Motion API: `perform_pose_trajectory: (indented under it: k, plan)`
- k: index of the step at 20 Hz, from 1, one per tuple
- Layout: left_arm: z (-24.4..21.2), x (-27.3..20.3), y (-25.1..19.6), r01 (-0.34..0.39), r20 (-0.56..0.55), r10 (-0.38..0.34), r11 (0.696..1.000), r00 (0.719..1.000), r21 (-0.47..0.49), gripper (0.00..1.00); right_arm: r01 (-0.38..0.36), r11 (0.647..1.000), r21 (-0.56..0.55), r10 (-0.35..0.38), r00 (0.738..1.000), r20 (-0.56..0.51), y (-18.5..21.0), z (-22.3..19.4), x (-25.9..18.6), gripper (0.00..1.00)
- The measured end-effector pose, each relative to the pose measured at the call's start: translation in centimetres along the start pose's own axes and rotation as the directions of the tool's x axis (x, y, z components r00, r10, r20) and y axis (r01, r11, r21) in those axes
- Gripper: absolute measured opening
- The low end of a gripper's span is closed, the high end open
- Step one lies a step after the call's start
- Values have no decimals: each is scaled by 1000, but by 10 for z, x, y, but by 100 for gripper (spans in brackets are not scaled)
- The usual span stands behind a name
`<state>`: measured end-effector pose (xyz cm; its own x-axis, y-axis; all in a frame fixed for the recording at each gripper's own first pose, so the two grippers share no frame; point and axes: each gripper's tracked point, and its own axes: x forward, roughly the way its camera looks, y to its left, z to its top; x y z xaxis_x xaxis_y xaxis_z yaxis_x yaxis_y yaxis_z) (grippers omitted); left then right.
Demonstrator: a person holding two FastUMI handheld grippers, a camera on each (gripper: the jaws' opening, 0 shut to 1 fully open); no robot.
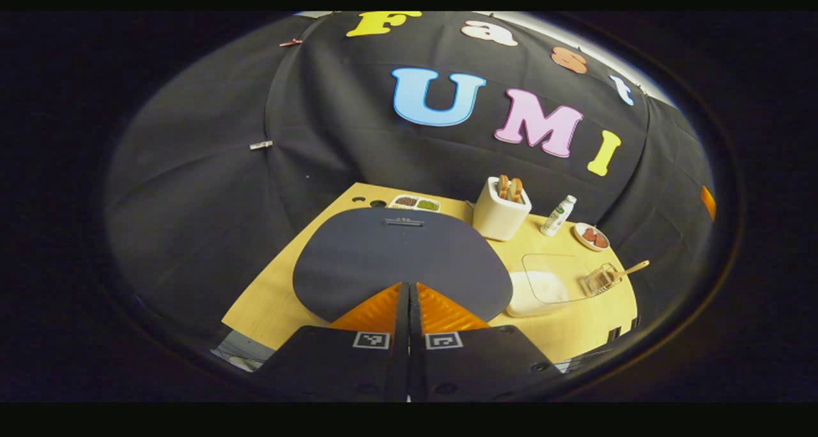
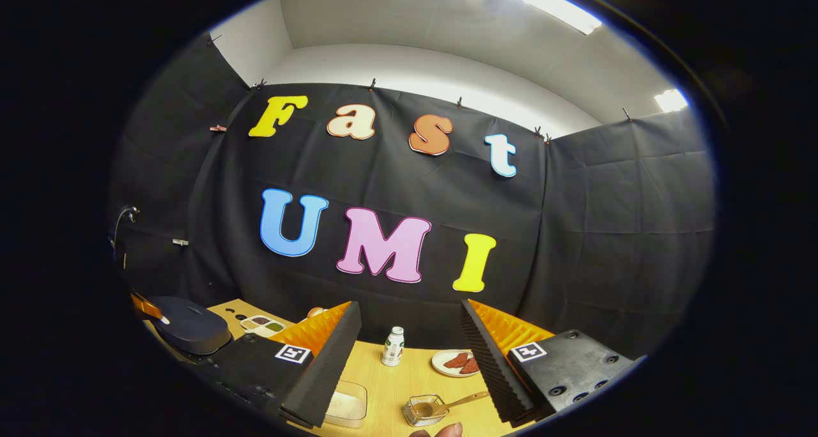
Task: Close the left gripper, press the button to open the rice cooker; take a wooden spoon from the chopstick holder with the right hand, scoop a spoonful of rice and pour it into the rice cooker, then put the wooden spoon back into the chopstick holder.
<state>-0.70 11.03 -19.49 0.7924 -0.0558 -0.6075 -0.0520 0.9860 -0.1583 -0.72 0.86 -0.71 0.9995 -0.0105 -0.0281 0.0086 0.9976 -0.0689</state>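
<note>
Left gripper view looks down on the rice cooker (image 1: 396, 258), a dark navy, rounded body with its lid down, standing on the pale wooden table (image 1: 275, 303). A small marking sits near the far edge of the lid. Behind the cooker and to its right stands the white chopstick holder (image 1: 500, 216), with brown wooden handles (image 1: 510, 187) poking out of its top. Just right of the cooker lies a clear container of white rice (image 1: 543, 287), and touching that container's far side is a small glass dish with a wooden spoon (image 1: 629, 271) resting in it. Beyond the cooker are a small tray of mixed grains (image 1: 415, 202), a white bottle (image 1: 558, 215) and a plate of reddish food (image 1: 591, 236).

The left gripper (image 1: 409, 299) is clenched, its two orange-backed fingers pressed flat together with nothing between them, their tips hanging over the near edge of the cooker's lid; whether they touch it I cannot tell.

In the right gripper view, the right gripper (image 2: 409, 341) is released, jaws spread wide and empty, held above the table well to the right of the cooker (image 2: 188, 328).
</note>
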Motion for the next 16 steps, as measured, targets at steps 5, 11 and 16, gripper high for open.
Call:
perform_pose_trajectory:
  k: [5, 11, 16]
  plan:
    - [44, -1, -7, 9, 99, -7, 1000, 995, -10, 4, 0, 1000, 1, 0, 1000, -9, 0, -3, 1, 97]
    - [94, 8, -2, -62, 221, 41, 994, 974, 88, 5, 5, 1000, -5, -6, 1000, -12, -4, -4, 3, 97]
    - [129, 10, -6, -59, 338, 29, 995, 941, 79, 8, 16, 1000, -3, -16, 1000, -27, -10, -11, 5, 97]
